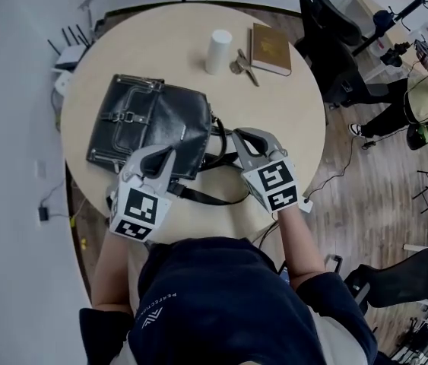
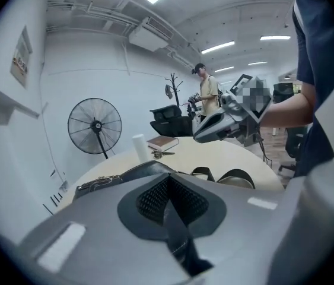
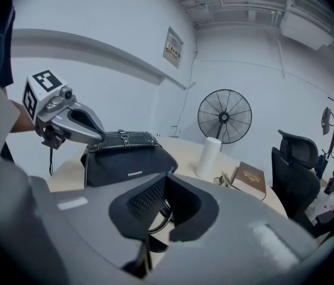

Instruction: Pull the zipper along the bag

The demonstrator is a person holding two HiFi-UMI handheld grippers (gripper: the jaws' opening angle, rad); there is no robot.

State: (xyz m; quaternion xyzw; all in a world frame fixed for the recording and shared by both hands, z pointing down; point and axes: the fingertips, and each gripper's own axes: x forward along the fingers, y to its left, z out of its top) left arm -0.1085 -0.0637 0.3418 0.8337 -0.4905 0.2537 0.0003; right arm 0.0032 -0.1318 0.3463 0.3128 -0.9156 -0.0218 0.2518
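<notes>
A black leather bag (image 1: 149,124) lies on the round table (image 1: 290,120), its buckled flap up and its strap (image 1: 207,197) trailing toward the near edge. My left gripper (image 1: 169,152) hovers over the bag's near corner; it is shut, with nothing between its pads (image 2: 168,180). My right gripper (image 1: 238,137) hangs just right of the bag, above its handles (image 1: 218,139), also shut and empty (image 3: 164,183). The right gripper view shows the bag (image 3: 125,159) from the side with the left gripper (image 3: 98,136) above it. The zipper pull cannot be made out.
At the table's far side stand a white cylinder (image 1: 217,50), a set of keys (image 1: 242,65) and a brown book (image 1: 270,49). A black office chair (image 1: 328,44) sits beyond the right rim. A floor fan (image 3: 224,116) and a standing person (image 2: 207,97) are farther off.
</notes>
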